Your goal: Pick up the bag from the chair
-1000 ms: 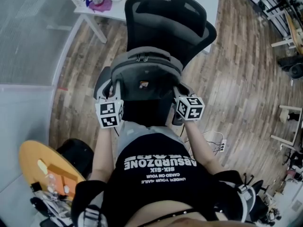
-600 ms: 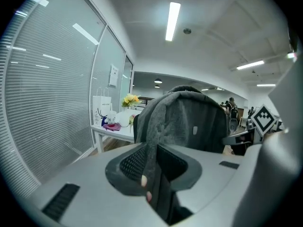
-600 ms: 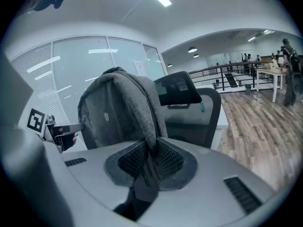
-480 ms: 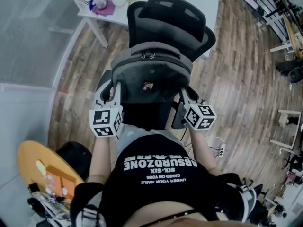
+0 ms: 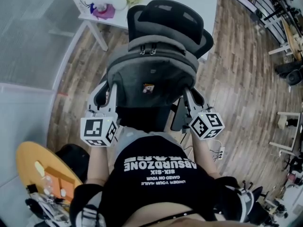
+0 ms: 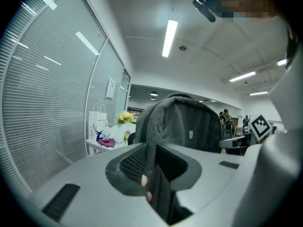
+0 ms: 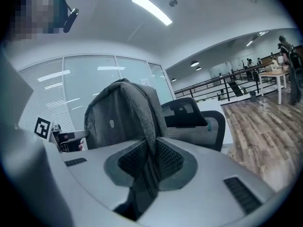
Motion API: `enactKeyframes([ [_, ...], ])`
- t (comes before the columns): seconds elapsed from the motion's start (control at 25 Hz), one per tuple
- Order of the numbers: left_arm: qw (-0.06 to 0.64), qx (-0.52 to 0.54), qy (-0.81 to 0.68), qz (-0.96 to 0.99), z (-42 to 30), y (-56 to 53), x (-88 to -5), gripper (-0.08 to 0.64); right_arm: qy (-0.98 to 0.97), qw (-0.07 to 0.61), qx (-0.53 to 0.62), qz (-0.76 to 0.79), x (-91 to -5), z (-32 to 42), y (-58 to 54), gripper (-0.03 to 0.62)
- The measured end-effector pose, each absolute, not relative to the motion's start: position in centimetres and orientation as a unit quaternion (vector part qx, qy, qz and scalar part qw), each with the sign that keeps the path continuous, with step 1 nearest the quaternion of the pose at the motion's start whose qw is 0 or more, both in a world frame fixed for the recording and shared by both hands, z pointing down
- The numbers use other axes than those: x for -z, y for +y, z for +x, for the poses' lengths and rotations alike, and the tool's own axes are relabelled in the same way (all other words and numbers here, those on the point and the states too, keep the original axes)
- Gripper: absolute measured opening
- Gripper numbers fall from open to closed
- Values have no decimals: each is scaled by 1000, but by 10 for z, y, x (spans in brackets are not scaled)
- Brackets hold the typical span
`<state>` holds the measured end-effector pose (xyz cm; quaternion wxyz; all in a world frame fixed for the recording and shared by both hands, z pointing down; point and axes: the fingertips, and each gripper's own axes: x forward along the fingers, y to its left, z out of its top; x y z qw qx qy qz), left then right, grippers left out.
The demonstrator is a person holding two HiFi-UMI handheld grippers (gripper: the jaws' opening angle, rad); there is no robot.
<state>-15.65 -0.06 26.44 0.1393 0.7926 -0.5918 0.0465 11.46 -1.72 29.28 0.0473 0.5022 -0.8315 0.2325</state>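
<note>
Wood flooring [image 5: 241,79] is spreading out round us as we are looking down on the black mesh chair [image 5: 168,18]. Its seat is hiding under the bag [image 5: 151,74], so we are not able to say whether the bag's base is touching it. The dark patch just below the bag is proving hard to read. Our own black shirt [image 5: 158,183] is cutting off the lower frame (no view past it).

The left gripper [image 5: 110,90] is clamping a strip of grey fabric at the bag's left side, and the right gripper [image 5: 190,97] is doing the same at its right side. Both pairs of jaws are pressing close on the cloth.

The bag is standing upright between them, in front of the backrest. It is showing soft grey fabric, a rounded top, a dark zip with two pulls and a small patch on its face.
</note>
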Motion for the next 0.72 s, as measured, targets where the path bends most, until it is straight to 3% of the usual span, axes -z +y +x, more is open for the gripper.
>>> enactKeyframes([
  [0.72,168,-33,-565,807,-154,10,-254,81,-837,46,-228,495,-284,113,-5,61],
])
